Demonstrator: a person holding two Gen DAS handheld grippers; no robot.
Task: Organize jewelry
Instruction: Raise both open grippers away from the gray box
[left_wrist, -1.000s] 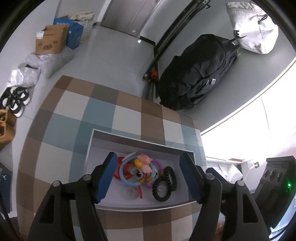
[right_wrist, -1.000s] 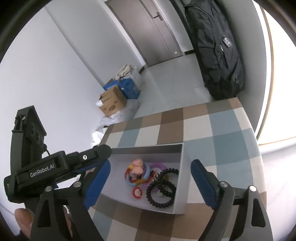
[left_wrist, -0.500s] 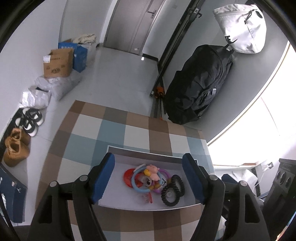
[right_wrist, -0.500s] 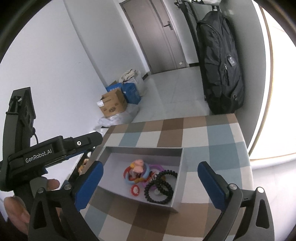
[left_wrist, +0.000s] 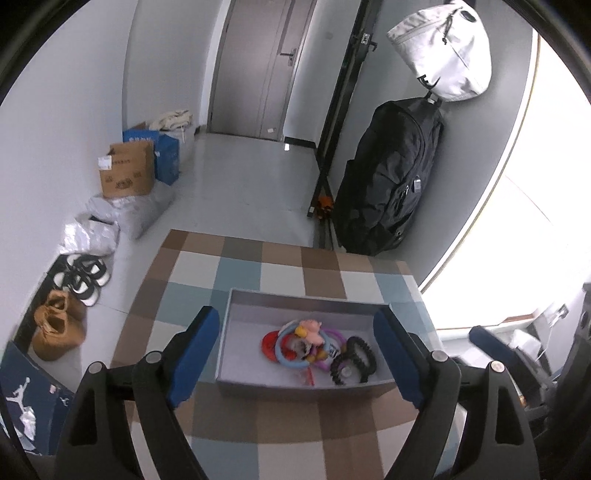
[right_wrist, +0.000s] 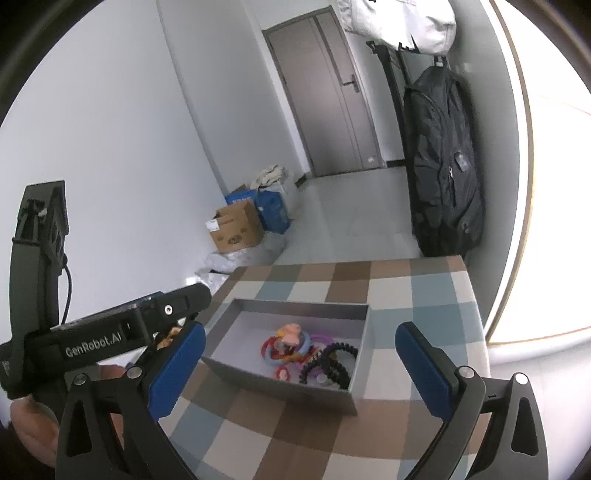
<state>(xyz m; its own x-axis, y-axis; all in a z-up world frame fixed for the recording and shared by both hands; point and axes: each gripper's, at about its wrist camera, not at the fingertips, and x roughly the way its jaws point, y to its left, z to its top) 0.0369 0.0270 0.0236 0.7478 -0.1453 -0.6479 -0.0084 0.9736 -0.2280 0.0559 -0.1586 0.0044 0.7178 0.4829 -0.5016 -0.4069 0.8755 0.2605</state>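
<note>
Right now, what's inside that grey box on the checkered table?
The grey box holds a tangle: black coiled hair ties, coloured rings and a small pink figure. Anything beneath the pile is covered.

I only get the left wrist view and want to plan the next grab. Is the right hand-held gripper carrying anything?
Observer: No. The right hand-held gripper is open with nothing between its fingers, and the grey box lies ahead of it.
Operator: What is on its left side?
Observer: The black body of the left hand-held gripper, whose jaws are opening and empty. A person's bare hand holds it from below, at the lower left of the right wrist view.
</note>
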